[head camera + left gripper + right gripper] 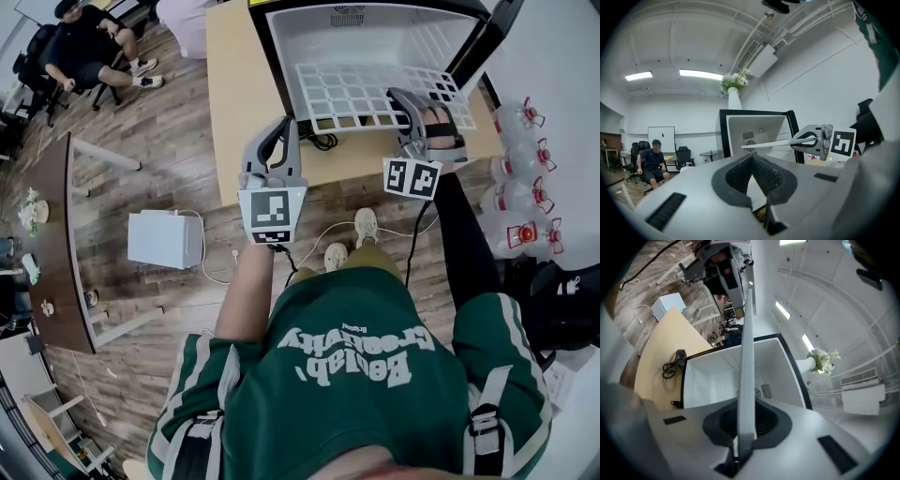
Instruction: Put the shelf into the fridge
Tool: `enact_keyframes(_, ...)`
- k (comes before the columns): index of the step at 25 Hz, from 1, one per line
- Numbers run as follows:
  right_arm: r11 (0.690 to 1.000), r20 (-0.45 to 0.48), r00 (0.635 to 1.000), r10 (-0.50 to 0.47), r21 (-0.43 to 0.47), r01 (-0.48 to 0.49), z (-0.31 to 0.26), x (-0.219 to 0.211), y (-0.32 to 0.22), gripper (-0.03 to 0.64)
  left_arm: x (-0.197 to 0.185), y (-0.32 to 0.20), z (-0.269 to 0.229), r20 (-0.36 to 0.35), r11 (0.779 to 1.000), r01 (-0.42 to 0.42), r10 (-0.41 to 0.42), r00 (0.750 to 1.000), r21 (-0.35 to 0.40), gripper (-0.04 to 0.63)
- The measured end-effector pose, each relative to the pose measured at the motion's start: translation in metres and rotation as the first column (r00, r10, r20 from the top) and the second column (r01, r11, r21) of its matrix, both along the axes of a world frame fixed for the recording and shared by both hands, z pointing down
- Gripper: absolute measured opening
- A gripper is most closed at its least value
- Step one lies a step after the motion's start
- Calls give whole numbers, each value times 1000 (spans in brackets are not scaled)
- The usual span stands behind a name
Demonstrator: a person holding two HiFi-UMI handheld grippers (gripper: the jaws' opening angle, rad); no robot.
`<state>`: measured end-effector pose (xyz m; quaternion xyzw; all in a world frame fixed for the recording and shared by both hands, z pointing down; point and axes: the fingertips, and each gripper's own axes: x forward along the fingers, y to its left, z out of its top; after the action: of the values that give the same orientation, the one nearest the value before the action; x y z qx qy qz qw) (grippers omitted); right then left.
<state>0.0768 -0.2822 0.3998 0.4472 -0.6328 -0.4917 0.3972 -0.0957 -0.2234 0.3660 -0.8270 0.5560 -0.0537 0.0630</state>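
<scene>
Shelf at the door: my right gripper (pixel 401 101) is clamped on the near right edge of the white wire shelf (pixel 361 94). The shelf runs roughly level out ahead of those fingers, toward the mouth of the open fridge (pixel 309 33) on the table (pixel 234 103). I judge the job about half done. The shelf is lifted and lined up, but sliding it home, seating it and letting go are not yet done. I cannot tell how deep it reaches. The grid looks flat, thin and unbent. My left gripper (pixel 284 127), jaws together on nothing, hangs left of the shelf's near edge.
</scene>
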Motion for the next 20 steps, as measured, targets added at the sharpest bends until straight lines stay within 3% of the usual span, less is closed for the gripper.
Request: enact_keyframes(20, 1000, -142, 990, -7, 1, 7, 35, -17, -24, 29, -19, 7, 6, 20, 999, 48, -47, 999, -22, 0)
